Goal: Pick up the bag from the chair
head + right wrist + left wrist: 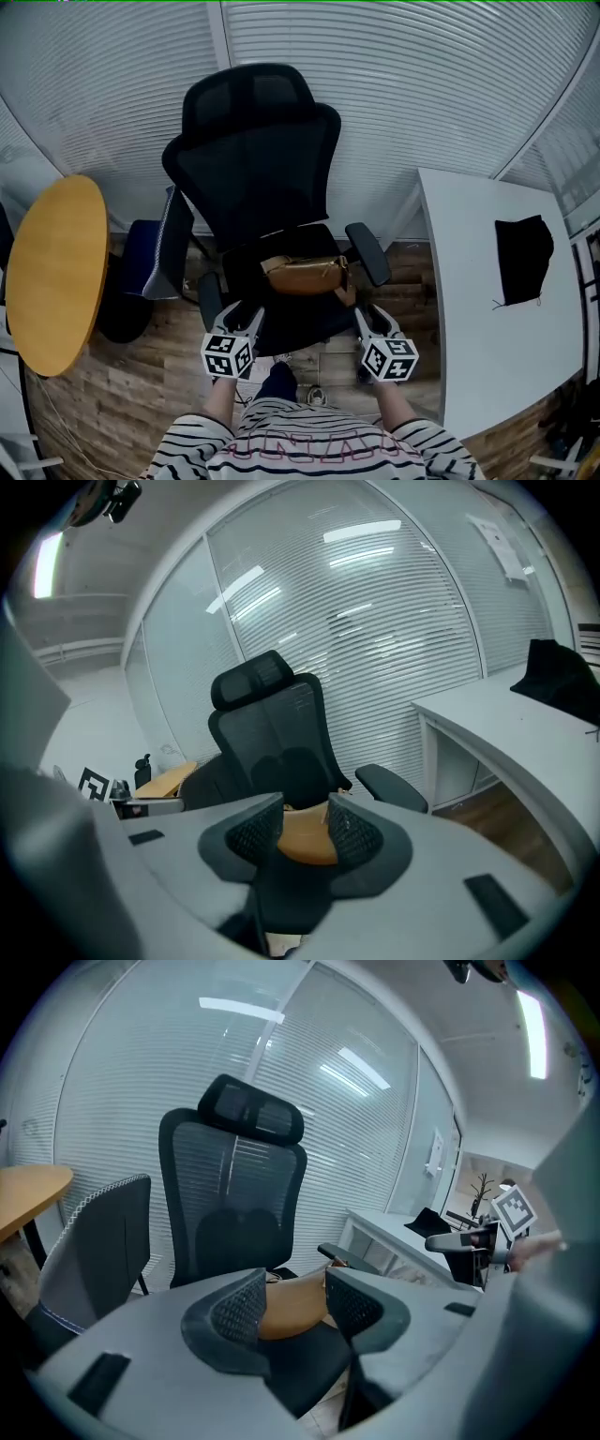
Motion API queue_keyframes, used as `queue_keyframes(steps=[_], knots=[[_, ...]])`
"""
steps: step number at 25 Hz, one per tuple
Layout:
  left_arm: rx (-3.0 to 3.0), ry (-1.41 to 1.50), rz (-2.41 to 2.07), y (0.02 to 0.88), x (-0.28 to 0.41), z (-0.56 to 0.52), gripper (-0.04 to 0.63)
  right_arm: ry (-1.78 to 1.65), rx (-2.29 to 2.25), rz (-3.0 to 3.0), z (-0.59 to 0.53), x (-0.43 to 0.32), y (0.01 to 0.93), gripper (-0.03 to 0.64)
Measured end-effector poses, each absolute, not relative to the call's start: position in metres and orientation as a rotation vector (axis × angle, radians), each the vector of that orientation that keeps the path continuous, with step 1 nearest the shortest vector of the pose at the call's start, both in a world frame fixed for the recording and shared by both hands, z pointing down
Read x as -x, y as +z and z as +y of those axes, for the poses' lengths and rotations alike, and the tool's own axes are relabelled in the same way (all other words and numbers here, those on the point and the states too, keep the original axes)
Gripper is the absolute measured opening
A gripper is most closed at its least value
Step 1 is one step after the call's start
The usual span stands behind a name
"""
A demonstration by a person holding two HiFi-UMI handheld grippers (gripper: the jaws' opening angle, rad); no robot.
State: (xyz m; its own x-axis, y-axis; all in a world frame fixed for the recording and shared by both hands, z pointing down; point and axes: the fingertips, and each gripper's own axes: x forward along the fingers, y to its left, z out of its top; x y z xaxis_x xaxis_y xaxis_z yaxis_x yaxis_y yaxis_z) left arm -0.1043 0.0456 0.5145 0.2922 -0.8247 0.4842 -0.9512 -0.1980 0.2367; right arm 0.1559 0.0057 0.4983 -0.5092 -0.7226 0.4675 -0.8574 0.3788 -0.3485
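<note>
A tan leather bag (305, 275) lies across the seat of a black mesh office chair (258, 150). In the left gripper view the bag (292, 1309) shows through the gap between the jaws; in the right gripper view the same bag (306, 838) shows likewise. My left gripper (251, 319) hovers at the seat's front left, open and empty. My right gripper (364, 322) hovers at the seat's front right, also open, with nothing held. Both stand short of the bag.
A round wooden table (52, 272) stands at the left, with a grey-backed chair (159, 248) beside it. A white desk (502, 309) with a black cloth (522, 258) runs along the right. Blinds cover the glass wall behind. The floor is wood.
</note>
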Motion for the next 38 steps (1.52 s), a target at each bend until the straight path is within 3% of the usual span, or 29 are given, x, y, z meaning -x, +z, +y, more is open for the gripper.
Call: queue_keyframes(steps=[21, 28, 38], knots=[[-1.998, 0.428, -1.323, 0.665, 0.133, -0.057, 0.203, 0.821, -1.544, -2.108, -0.110, -0.115, 0.615, 0.146], [-1.974, 0.429, -1.299, 0.708, 0.126, -0.081, 0.259, 0.811, -1.539, -2.081, -0.140, -0.110, 0.657, 0.206], [-2.021, 0.321, -1.267, 0.725, 0.110, -0.115, 0.261, 0.825, -1.485, -2.221, -0.168, -0.108, 0.681, 0.232]])
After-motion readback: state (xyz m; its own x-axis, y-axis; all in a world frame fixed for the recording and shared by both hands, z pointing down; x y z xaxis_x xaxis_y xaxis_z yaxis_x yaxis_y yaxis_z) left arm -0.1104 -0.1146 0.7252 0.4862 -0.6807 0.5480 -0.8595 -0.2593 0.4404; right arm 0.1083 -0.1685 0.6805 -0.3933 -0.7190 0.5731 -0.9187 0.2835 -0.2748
